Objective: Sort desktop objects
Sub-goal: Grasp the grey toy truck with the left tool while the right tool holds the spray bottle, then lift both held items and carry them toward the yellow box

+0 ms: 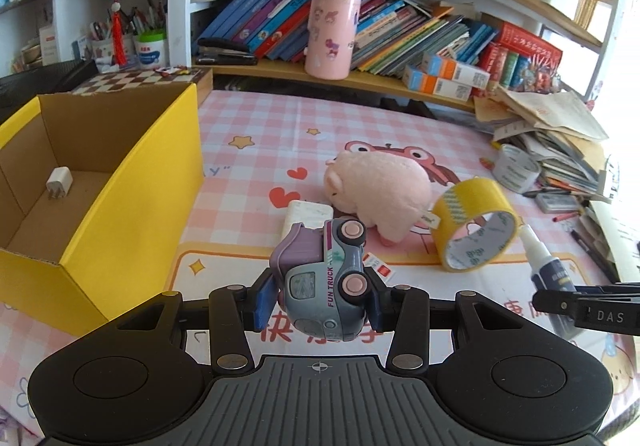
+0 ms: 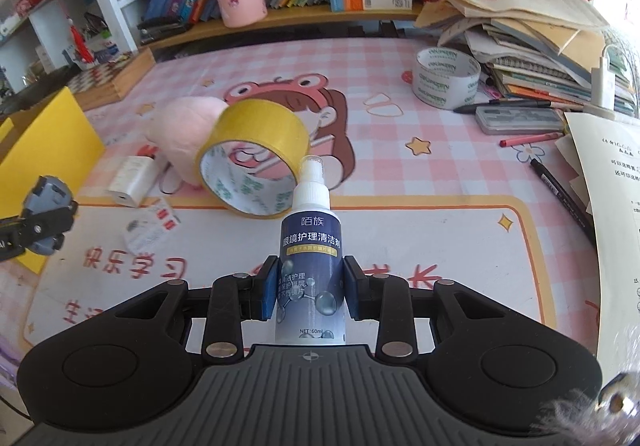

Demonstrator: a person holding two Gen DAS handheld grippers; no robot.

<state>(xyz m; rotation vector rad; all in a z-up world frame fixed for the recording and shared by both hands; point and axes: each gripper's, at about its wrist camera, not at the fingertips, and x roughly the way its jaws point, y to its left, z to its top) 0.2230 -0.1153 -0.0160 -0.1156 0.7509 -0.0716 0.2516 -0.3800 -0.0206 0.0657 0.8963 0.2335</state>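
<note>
The left gripper (image 1: 320, 300) has its blue pads (image 1: 265, 302) pressed on both sides of a toy truck (image 1: 326, 278), a grey and purple one lettered FUN TRUCK, which lies on its side in the grip with its two pink wheels turned toward the right, clear of the desk. The jaws stand only partly closed, held apart by the truck's body. The right gripper (image 2: 310, 294) is closed almost fully on a spray bottle (image 2: 311, 258), its pads clamping the dark blue label while the white nozzle points away from the camera (the cap end is the far end).

Just beyond the bottle's nozzle, a roll of yellow tape (image 2: 256, 157) stands tilted on its edge on the pink checked desk mat (image 2: 400, 165). Touching it from behind is a pink plush pig (image 1: 376, 185), and beside the pig lies a white power bank (image 2: 132, 179). A small printed card (image 2: 150, 228) lies on the mat nearer the grippers.

To the left stands an open yellow cardboard box (image 1: 132, 181), with a white charger plug (image 1: 59, 181) on its floor. Farther right on the mat sits a roll of clear tape (image 2: 446, 81), then a grey pencil case (image 2: 520, 119), a red crayon (image 2: 530, 139) and a black pen (image 2: 560, 193), near a stack of books and papers (image 2: 532, 45). A pink cup (image 1: 332, 35) stands on the shelf behind.
</note>
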